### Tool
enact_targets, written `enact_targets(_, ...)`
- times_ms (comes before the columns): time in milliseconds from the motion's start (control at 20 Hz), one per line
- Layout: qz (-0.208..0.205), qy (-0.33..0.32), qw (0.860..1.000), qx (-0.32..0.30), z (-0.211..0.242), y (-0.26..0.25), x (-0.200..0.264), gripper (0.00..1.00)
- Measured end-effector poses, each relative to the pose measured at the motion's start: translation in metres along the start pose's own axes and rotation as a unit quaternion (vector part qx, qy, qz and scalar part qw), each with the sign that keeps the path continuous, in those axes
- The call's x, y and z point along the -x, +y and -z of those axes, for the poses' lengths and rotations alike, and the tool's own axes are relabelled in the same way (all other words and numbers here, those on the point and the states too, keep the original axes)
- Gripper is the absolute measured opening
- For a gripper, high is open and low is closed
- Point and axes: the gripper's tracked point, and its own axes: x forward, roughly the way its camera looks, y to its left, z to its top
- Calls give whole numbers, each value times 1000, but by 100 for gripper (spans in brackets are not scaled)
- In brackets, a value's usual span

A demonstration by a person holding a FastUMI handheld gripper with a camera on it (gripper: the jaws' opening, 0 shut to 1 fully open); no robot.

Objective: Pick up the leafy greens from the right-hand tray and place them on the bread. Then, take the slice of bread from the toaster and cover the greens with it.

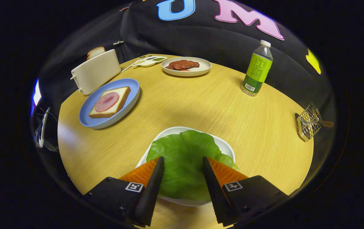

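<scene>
The gripper (182, 165) is hovering over the leafy greens (183, 159), its fingers standing wide apart with the leaf lying between them; whether the tips are touching the leaf is hard to tell from this angle. The greens are sitting in a white tray (225, 145) at six o'clock on the round wooden table (201, 105). So the first step, the pickup, is in hand and the grasp is not yet made.

At ten o'clock a blue plate (88, 119) is holding the bread (120, 105) topped with a pink slice of ham (106, 101). Just beyond it, toward eleven o'clock, the toaster (96, 74) is carrying the second slice of bread (95, 52) in its slot.

The next move is probably calling for the fingers to close on a fold of the leaf, lift it clear of the tray, then swing toward ten o'clock.
</scene>
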Motion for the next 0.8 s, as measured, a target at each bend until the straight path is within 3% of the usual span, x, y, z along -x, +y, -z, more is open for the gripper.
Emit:
enact_targets(100, -3, 3, 1000, 3, 0, 5, 1, 73)
enact_targets(150, -3, 4, 1000, 7, -1, 5, 0, 65)
enact_targets(250, -5, 12, 1000, 7, 0, 6, 0, 63)
enact_targets(350, 0, 6, 1000, -1, 0, 4, 1, 29)
enact_targets(450, 7, 5, 1000, -1, 0, 0, 3, 28)
enact_targets(500, 8, 9, 1000, -5, 0, 2, 4, 10)
enact_targets(800, 18, 16, 1000, -2, -9, 1, 12, 6)
